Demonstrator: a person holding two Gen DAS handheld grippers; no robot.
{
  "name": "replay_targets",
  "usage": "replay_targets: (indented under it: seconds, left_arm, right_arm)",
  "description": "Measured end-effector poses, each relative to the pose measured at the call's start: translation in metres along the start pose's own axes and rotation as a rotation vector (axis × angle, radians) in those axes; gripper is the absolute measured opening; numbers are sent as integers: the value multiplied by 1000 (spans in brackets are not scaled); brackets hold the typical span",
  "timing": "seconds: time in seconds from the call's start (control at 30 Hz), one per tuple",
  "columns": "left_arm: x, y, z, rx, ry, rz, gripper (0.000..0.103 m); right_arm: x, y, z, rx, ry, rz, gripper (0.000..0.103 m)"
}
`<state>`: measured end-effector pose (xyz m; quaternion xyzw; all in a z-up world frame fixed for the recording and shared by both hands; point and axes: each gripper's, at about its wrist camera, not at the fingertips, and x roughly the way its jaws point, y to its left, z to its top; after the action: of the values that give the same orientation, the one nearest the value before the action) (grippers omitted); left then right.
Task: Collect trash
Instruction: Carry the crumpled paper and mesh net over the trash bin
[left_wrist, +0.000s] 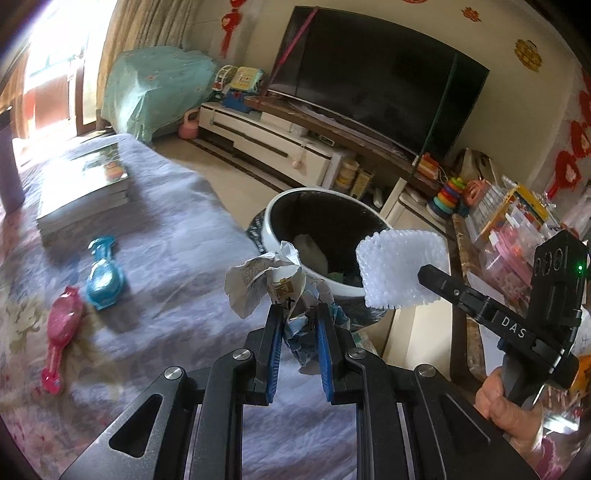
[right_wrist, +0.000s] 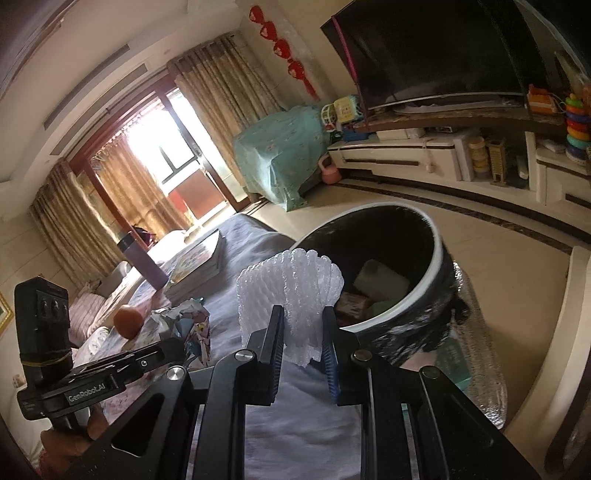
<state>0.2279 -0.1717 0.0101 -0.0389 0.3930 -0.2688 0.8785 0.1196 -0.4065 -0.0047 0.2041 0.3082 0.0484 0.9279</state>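
Observation:
My left gripper (left_wrist: 298, 314) is shut on a crumpled ball of printed paper (left_wrist: 269, 282), held over the edge of a purple-covered table just short of the trash bin (left_wrist: 280, 206). My right gripper (right_wrist: 303, 317) is shut on a white foam fruit net (right_wrist: 291, 291), held in front of the bin (right_wrist: 439, 258). In the left wrist view the foam net (left_wrist: 400, 267) hangs at the bin's right rim in the right gripper (left_wrist: 428, 275). The white-rimmed bin has a black liner and holds some rubbish. In the right wrist view the paper ball (right_wrist: 188, 319) shows at the left.
A blue wrapper (left_wrist: 103, 275) and a pink wrapper (left_wrist: 62, 325) lie on the table cover, with a stack of books (left_wrist: 85, 188) behind. An orange (right_wrist: 127, 321) and a purple flask (right_wrist: 142, 260) stand further back. A TV cabinet (left_wrist: 280, 144) with toys lines the wall.

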Motion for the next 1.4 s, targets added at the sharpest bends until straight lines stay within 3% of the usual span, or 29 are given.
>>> replay_targets:
  seconds: [0.77,1.4]
  left_arm:
    - [57,-28,48,62,28,-6,17]
    - [110,-38,71,85,88,6,18]
  right_arm:
    - [6,-29,31,-19,-1,-117,20]
    - [34,-41,47,-43,66,-161,22]
